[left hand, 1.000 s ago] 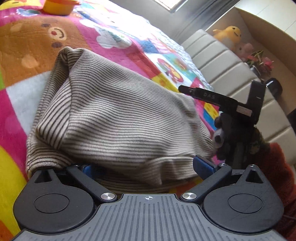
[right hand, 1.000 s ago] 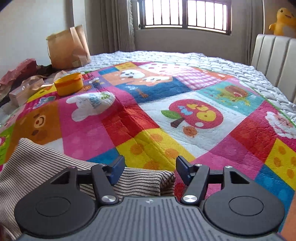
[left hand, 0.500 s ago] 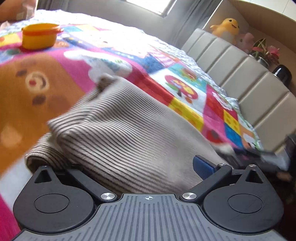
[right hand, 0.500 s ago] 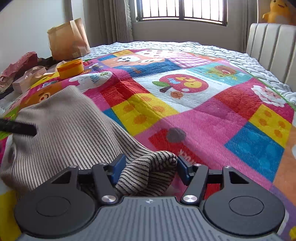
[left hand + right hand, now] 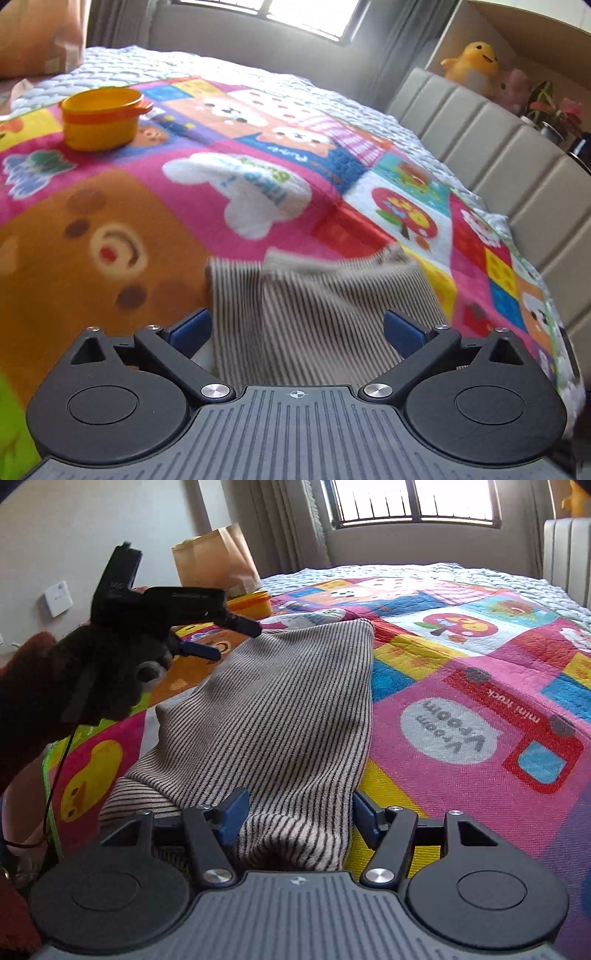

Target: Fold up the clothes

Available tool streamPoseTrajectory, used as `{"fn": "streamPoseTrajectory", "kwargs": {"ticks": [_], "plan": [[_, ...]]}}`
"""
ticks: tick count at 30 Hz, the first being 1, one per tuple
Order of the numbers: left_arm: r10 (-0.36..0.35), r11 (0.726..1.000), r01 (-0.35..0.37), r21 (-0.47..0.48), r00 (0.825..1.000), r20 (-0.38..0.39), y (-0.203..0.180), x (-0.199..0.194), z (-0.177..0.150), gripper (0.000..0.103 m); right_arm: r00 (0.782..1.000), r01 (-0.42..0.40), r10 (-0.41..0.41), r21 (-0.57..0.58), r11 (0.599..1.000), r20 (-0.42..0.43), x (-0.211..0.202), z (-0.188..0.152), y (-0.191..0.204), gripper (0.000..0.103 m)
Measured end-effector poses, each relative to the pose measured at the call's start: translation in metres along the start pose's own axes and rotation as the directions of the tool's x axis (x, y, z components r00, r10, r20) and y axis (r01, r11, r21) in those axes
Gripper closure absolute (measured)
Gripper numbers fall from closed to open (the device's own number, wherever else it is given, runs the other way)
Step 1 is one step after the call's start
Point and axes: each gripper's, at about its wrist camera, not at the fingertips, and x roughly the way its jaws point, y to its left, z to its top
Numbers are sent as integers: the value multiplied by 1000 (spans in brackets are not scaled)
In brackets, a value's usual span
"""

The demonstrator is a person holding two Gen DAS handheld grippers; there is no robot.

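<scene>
Bright daylight from barred window [image 5: 415, 500], blown-out glare, motion-blurred striped cloth [image 5: 321, 317], fisheye-curved edges

Left gripper [image 5: 295, 330] hangs wide open over the blurred striped cloth [image 5: 325, 306] on the quilt [image 5: 110, 206], orange tub [image 5: 101, 118] far back left.

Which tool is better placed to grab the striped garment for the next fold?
Right tool: the brown-and-cream striped knit garment bunches between its open jaws. Left tool hangs raised above the fabric.

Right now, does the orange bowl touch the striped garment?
Apart. The left wrist view shows bare quilt between the orange bowl and the striped garment.
</scene>
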Motion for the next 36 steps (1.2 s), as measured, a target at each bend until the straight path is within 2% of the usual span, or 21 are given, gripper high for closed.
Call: {"fn": "streamPoseTrajectory", "kwargs": {"ticks": [1, 2, 3, 5, 7, 9, 10, 13, 16, 20, 22, 24, 27, 30, 31, 32, 34, 35, 36], "plan": [[-15, 1000, 15, 7, 1000, 0, -4, -13, -11, 1, 1000, 2, -2, -8, 1000, 15, -6, 3, -2, 30], [-38, 999, 38, 15, 999, 2, -8, -25, -23, 1, 999, 8, -8, -6, 1000, 39, -13, 5, -3, 18], [-60, 998, 60, 23, 998, 4, -13, -37, -35, 0, 998, 15, -14, -4, 1000, 64, -21, 7, -5, 15], [-100, 994, 99, 51, 995, 3, -23, -57, -58, 0, 994, 44, -43, -4, 999, 97, -31, 12, -9, 15], [-110, 987, 110, 116, 994, -12, -37, -65, -80, 0, 993, 92, -89, -34, 995, 81, -27, 11, -8, 15], [-64, 978, 69, 194, 997, -33, -47, -63, -99, 0, 989, 148, -147, -84, 985, 16, -14, 0, -7, 15], [-42, 975, 51, 216, 998, -44, -49, -61, -108, 0, 987, 158, -158, -80, 984, 12, -12, -7, -8, 15], [-4, 974, 18, 226, 998, -63, -45, -55, -131, 0, 982, 187, -187, -63, 980, 4, -8, -26, -11, 14], [-15, 977, 24, 211, 999, -44, -41, -60, -133, 0, 979, 203, -203, -49, 978, 6, -13, -27, -9, 14], [-15, 978, 22, 206, 999, -38, -39, -61, -133, 0, 970, 242, -240, -143, 960, 35, -23, -23, 7, 14], [-17, 980, 24, 196, 999, -36, -37, -62, -133, 0, 972, 233, -223, -187, 954, 76, -35, -18, 18, 14], [-21, 982, 27, 186, 999, -34, -36, -63, -133, 0, 985, 165, -147, -229, 959, 95, -43, -16, 32, 14], [-13, 983, 18, 181, 999, -31, -37, -64, -133, 0, 996, 73, -55, -306, 949, 67, -39, -20, 56, 14], [-2, 985, 7, 174, 1000, -31, -35, -68, -132, 0, 1000, 19, -21, -418, 908, 0, -21, -34, 83, 14], [2, 985, 4, 172, 1000, -30, -35, -70, -132, 0, 999, 29, -36, -475, 880, -6, -14, -41, 92, 12], [5, 986, 0, 170, 1000, -30, -34, -71, -132, 0, 998, 52, -60, -542, 839, 4, -9, -48, 101, 7], [13, 986, -8, 165, 1000, -26, -32, -75, -131, 0, 994, 100, -100, -657, 747, 37, 1, -60, 115, 5], [13, 987, -9, 161, 1000, -24, -30, -78, -131, 0, 993, 114, -107, -684, 721, 52, 3, -62, 119, 5], [10, 988, -6, 157, 1000, -23, -29, -81, -131, 0, 993, 116, -105, -675, 728, 57, 3, -59, 119, 5]]}}
